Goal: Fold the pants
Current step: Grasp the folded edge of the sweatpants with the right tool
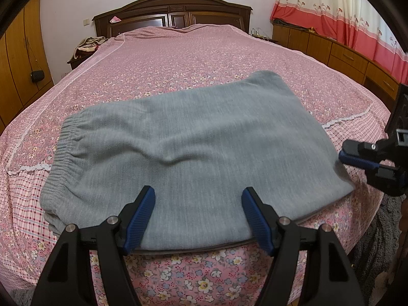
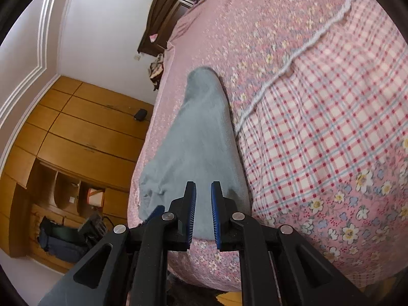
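Soft grey folded pants (image 1: pixel 193 153); left gripper (image 1: pixel 198 193) spread wide, right gripper (image 2: pixel 203 191) seemingly pinching nothing

We see wide floral pink bedspread (image 1: pixel 204 58) bare beyond folded grey fleece pants (image 1: pixel 193 137), open path up to dark wooden headboard (image 1: pixel 173 12). Right side hemmed by low wooden drawer cabinet (image 1: pixel 339 51); left by tall wooden wardrobe (image 1: pixel 17 58). Black right gripper (image 1: pixel 343 156) crowds pants' right edge.

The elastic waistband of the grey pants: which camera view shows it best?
The left wrist view: the gathered waistband lies in full sight at the left end of the folded pants. The right wrist view sees the pants end-on, and no waistband can be made out there.
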Demonstrator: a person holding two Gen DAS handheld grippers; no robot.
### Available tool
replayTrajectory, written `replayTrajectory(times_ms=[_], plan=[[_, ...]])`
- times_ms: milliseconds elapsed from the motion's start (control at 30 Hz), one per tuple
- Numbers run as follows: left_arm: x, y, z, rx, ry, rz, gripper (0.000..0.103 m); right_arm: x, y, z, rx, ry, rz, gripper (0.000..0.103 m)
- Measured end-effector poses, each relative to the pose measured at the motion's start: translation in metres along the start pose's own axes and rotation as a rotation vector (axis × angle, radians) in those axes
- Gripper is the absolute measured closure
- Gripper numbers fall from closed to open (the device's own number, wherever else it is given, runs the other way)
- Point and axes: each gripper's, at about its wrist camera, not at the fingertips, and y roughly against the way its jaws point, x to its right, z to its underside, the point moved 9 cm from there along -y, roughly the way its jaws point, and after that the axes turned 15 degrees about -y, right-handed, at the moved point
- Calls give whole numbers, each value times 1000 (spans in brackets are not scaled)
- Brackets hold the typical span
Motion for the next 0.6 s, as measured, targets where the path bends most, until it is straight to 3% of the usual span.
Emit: replayTrajectory(times_ms=[500, 533, 600], plan=[[0, -1, -1, 2, 0, 1, 29, -2, 16, -38, 42, -8, -17, 90], [1, -1, -1, 3, 0, 1, 29, -1, 17, -42, 44, -1, -8, 88], [1, -1, -2, 4, 1, 1, 29, -1, 18, -48, 28, 44, 20, 76]])
